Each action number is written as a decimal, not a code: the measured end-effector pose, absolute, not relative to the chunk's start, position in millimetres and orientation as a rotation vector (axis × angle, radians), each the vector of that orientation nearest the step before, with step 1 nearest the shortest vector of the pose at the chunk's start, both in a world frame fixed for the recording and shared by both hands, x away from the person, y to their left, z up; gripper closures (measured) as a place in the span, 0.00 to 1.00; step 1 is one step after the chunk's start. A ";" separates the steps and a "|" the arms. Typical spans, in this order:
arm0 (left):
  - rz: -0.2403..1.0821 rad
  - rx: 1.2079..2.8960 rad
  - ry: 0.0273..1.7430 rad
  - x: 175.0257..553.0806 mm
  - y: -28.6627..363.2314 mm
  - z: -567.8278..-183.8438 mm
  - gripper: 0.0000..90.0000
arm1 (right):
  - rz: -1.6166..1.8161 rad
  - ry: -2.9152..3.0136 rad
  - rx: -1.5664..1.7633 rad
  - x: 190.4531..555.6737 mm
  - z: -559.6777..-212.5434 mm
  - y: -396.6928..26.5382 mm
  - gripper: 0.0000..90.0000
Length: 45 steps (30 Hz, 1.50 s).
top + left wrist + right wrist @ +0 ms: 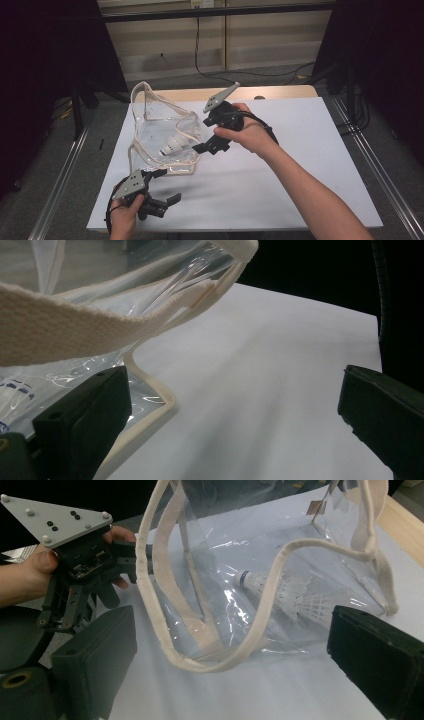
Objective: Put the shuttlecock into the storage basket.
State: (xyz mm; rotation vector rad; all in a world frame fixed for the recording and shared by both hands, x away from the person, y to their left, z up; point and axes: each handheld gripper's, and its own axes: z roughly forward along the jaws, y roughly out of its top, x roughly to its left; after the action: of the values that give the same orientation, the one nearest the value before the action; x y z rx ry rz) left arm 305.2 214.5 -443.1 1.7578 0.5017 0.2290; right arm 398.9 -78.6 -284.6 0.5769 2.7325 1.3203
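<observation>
A clear plastic bag [165,132] with cream webbing trim sits on the white surface [280,180], toward its left half, its mouth gaping and its straps [165,580] looping loosely upward. Inside it lies a white shuttlecock [174,145], resting on the bag's bottom panel with its cork end pointing toward the near left. The right gripper [210,146] hovers just beside the bag's right edge, jaws spread wide and holding nothing. The left gripper [162,187] sits low by the bag's near corner, jaws likewise wide apart and empty.
</observation>
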 end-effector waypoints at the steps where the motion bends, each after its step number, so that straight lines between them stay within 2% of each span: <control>1: 0.230 1.757 0.503 305.1 214.4 -443.1 0.01 | 1.328 2.732 0.582 398.9 -285.6 -80.1 0.06; 45: 0.233 1.760 0.505 304.2 214.0 -442.7 0.01 | 1.436 2.694 0.690 382.8 -326.4 -146.0 0.06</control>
State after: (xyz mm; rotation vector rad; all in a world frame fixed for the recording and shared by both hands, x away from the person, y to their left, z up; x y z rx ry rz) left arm 304.2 214.0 -442.7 1.7601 0.5049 0.2334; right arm 382.8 -146.0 -326.4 0.6903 2.6942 1.4356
